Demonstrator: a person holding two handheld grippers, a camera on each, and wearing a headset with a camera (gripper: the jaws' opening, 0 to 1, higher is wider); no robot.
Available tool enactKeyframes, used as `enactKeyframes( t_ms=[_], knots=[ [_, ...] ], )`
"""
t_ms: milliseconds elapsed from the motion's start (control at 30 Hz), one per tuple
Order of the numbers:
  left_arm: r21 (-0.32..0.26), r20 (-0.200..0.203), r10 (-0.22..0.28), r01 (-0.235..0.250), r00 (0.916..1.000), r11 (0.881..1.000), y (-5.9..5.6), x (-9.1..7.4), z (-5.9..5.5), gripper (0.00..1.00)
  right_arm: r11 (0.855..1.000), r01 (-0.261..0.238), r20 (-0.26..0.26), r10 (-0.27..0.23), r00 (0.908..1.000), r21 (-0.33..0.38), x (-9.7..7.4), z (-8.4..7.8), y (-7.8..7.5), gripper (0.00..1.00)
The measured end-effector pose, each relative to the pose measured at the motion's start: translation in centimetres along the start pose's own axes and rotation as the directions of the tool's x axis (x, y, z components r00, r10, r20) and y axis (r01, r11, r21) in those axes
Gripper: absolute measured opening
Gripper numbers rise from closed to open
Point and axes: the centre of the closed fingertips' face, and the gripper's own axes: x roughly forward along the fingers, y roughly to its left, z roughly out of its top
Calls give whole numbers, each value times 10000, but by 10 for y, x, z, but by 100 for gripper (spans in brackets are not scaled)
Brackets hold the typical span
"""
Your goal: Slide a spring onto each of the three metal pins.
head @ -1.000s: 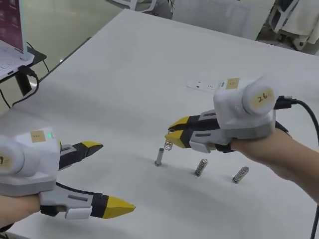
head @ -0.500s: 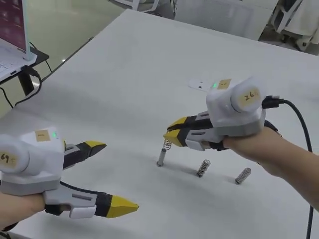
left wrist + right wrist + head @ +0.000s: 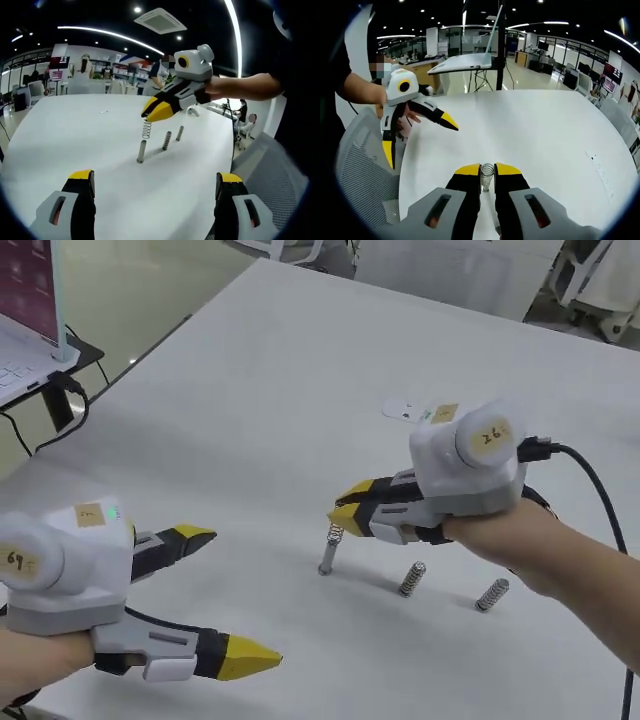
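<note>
**Third spring held over the last pin.** The spring (image 3: 336,533) hangs upright from the tips of the right gripper (image 3: 342,512). Its lower end sits directly over the bare pin (image 3: 326,558), which stands on the white counter (image 3: 250,420). From the head view we cannot tell whether coil and pin top touch. In the left gripper view the spring (image 3: 146,129) ends just above the bare pin (image 3: 141,151), nearly in line with it. The right jaws are pinching the spring's upper coils, and the right gripper view shows the spring (image 3: 487,176) clamped between the yellow tips.

To the right of the bare pin, the middle pin (image 3: 411,578) and the end pin (image 3: 491,594) each carry a spring already. We therefore judge two of the three done, with the last threading in hand.

The left gripper (image 3: 232,592) hovers well apart at the lower left, its jaws spread wide and holding nothing.

The next move, as we read it, calls for a straight descent along the pin's axis. The spring should be kept vertical so that the lowest coil catches over the pin top. The right jaws can then be opened to let it drop. The pin appears to stand free, so a sideways nudge could topple it.

Farther out lie a small white label (image 3: 405,410), the right gripper's black cable (image 3: 590,490), and a laptop (image 3: 25,300) beside the counter.
</note>
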Motion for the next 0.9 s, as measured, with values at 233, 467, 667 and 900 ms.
enactKeyframes(
  t_ms=[233, 467, 667, 900],
  knots=[
    [-6, 7, 31, -31, 10000, 10000, 2, 0, 0, 98, 10000, -12, -110, 12, 9999, -22, 3, -3, -1, 7],
    [-48, -45, 21, -21, 10000, 10000, 2, -1, -2, 98, 10000, -47, -178, 48, 9998, 16, 6, -6, -1, 7],
    [-100, -41, 26, -26, 10000, 9999, 2, -1, -3, 98, 9999, -57, -248, 61, 9997, 128, 9, -11, -3, 7],
    [-110, -77, 51, -52, 10000, 9999, 2, -1, -5, 97, 9999, -115, -476, 120, 9988, 106, 16, -21, -1, 7]
  ],
)
